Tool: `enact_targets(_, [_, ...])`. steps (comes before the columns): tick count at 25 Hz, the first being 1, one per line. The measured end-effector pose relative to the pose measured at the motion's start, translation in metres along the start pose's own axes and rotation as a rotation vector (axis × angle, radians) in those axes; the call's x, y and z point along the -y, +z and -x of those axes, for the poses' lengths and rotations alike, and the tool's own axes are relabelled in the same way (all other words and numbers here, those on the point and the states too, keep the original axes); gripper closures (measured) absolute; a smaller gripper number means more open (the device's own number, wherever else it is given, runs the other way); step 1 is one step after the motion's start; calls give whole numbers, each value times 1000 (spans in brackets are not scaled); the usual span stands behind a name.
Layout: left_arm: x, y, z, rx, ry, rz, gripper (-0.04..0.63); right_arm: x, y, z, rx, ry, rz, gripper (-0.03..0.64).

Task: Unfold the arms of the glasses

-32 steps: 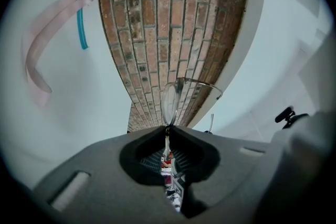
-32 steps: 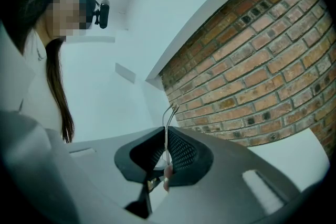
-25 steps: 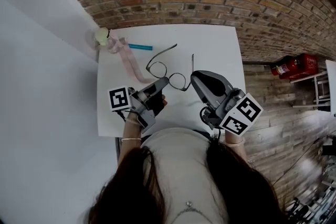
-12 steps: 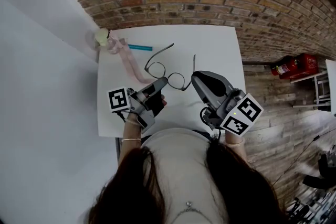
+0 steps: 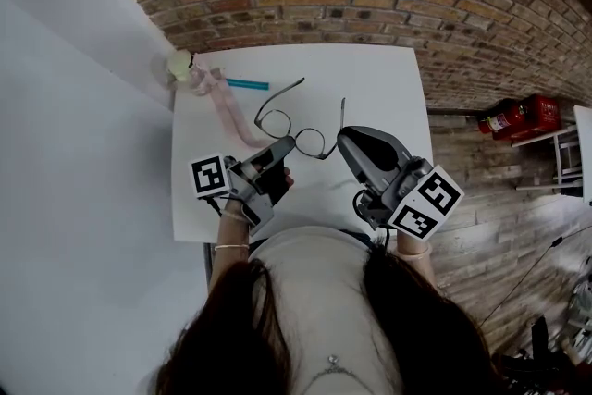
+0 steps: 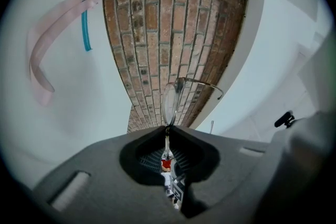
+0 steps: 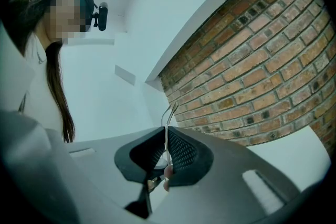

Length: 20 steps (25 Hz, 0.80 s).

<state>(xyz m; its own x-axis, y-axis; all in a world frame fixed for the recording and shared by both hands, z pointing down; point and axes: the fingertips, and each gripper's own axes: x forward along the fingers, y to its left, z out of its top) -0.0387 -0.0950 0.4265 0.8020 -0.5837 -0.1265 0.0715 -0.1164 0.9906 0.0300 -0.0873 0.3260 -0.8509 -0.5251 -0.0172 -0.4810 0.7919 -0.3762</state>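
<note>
The left gripper (image 5: 289, 144) is pinching a lens rim of the glasses (image 5: 294, 132) while the right gripper (image 5: 343, 136), just beside it, is clamping the right-hand arm (image 5: 342, 114), which is pointing away from the person.

Bright, even, soft light; faint shadows; strong fisheye curvature and dark vignetted corners; close foreground slightly blurred.

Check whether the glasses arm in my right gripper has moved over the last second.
Yes, slightly: the glasses arm has swung rightward, its tip now farther from the blue pen.
</note>
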Motion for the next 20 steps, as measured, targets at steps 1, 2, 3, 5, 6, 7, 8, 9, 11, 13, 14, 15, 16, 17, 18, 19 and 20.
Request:
enact_targets(1, [-1, 0, 0, 0, 4, 1, 574, 0, -1, 0, -3, 0, 2, 595])
enact_targets(2, [-1, 0, 0, 0, 7, 1, 574, -1, -1, -1, -7, 0, 5, 595])
enact_targets(3, [-1, 0, 0, 0, 9, 0, 574, -1, -2, -1, -9, 1, 7, 595])
enact_targets(5, [-1, 0, 0, 0, 10, 0, 574, -2, -2, -2, -12, 3, 11, 595])
enact_targets(6, [-1, 0, 0, 0, 11, 1, 574, -2, -2, -2, -14, 3, 12, 595])
enact_targets(7, [-2, 0, 0, 1, 13, 0, 574, -2, -3, -2, -15, 3, 13, 595])
enact_targets(8, [-2, 0, 0, 0, 14, -2, 574, -2, -3, -2, -16, 3, 14, 595])
enact_targets(9, [-2, 0, 0, 0, 13, -3, 574, -2, -2, -2, -16, 3, 14, 595])
enact_targets(11, [-2, 0, 0, 1, 12, -4, 574, -2, -2, -2, -14, 2, 14, 595])
enact_targets(13, [-2, 0, 0, 3, 11, -3, 574, -2, -2, -1, -14, 2, 13, 595])
enact_targets(14, [-2, 1, 0, 4, 12, -2, 574, -2, -3, -1, -14, 2, 13, 595])
enact_targets(15, [-2, 1, 0, 5, 12, -3, 574, -2, -3, -1, -14, 4, 13, 595])
enact_targets(16, [-2, 1, 0, 6, 13, -5, 574, -2, -2, -1, -14, 5, 13, 595])
enact_targets(17, [-2, 1, 0, 7, 13, -6, 574, -2, -2, -1, -14, 6, 13, 595])
enact_targets(18, [-2, 1, 0, 9, 13, -5, 574, -2, -2, -1, -15, 7, 13, 595])
enact_targets(19, [-2, 1, 1, 10, 13, -4, 574, -3, -2, -1, -16, 8, 12, 595])
enact_targets(20, [-2, 2, 1, 11, 13, -3, 574, -3, -3, -1, -18, 9, 12, 594])
